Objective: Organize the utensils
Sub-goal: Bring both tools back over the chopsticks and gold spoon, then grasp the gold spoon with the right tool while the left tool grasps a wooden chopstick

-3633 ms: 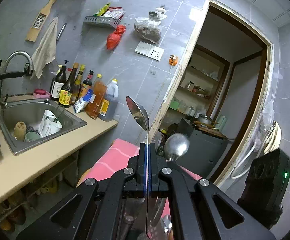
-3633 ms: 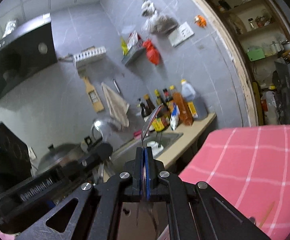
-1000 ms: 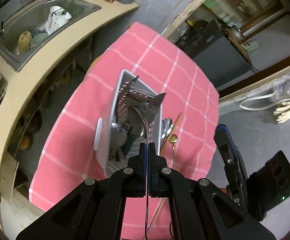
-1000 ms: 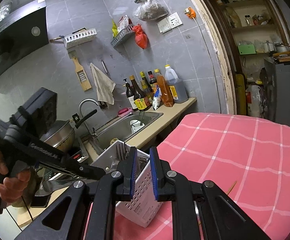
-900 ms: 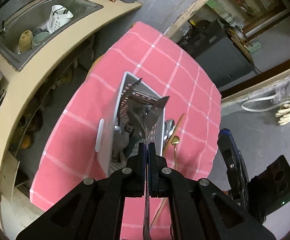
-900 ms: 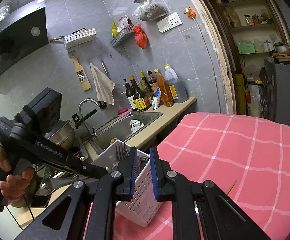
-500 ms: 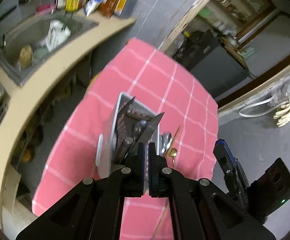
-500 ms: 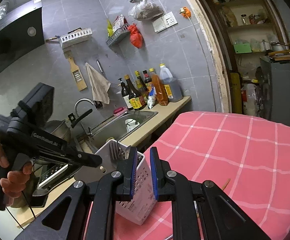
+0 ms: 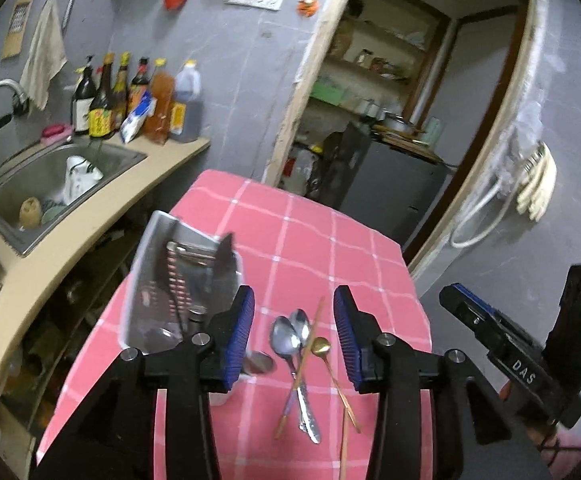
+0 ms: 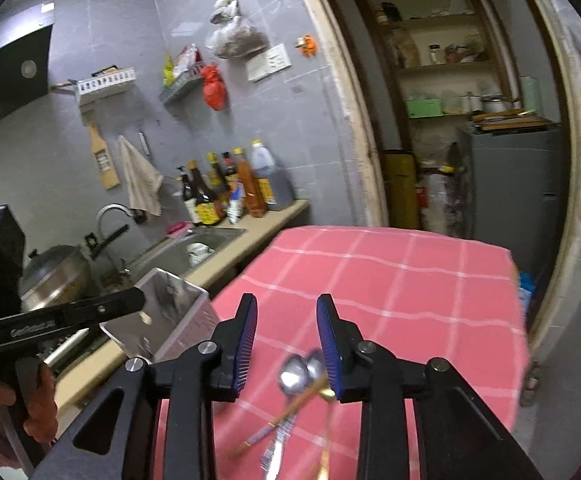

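The white utensil basket (image 9: pixel 146 280) stands on the left part of the pink-checked bench (image 9: pixel 330 248), with a dark blade and handles sticking up inside it. Just right of it, two steel spoons (image 9: pixel 290 334), a gold spoon (image 9: pixel 321 347) and chopsticks (image 9: pixel 308 354) lie loose on the cloth. Left tongs (image 9: pixel 293 334) hang wide and empty above them; right tongs (image 10: pixel 286 346) gape wide too, holding nothing.

1. We see a white utensil caddy (image 9: pixel 142 280) at the table's left edge, upright, w/ a cleaver (image 9: pixel 222 264) & other utensils inside.
2. Two steel spoons (image 9: pixel 290 336), gold spoon (image 9: pixel 321 346) & chopsticks (image 9: pixel 302 364) lie crossed on the pink cloth, just right of the caddy.
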Action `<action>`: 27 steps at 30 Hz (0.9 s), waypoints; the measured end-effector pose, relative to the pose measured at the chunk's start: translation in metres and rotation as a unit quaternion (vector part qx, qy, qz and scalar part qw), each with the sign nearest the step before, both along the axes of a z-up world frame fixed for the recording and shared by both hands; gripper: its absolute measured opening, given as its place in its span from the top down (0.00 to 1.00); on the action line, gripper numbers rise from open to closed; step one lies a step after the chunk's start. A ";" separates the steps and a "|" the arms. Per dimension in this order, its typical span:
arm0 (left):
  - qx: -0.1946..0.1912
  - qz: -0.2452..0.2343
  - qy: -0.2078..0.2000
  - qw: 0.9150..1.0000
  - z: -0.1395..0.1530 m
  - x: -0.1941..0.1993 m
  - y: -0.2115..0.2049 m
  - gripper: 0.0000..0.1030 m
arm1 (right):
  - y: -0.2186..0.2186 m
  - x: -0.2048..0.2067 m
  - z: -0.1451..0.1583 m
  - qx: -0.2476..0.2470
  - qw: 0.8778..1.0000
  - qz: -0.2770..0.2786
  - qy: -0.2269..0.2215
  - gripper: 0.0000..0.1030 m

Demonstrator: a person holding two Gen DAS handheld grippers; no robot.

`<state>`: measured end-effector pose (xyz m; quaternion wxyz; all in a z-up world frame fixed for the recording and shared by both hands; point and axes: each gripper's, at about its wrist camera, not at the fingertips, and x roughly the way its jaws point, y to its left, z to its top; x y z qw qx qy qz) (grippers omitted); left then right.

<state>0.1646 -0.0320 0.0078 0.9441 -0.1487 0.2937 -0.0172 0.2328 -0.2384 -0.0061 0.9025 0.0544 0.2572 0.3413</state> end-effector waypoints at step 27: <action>0.040 -0.048 0.141 0.988 -0.135 0.050 -0.053 0.51 | -0.020 0.017 -0.117 -0.115 0.982 0.054 0.142 0.53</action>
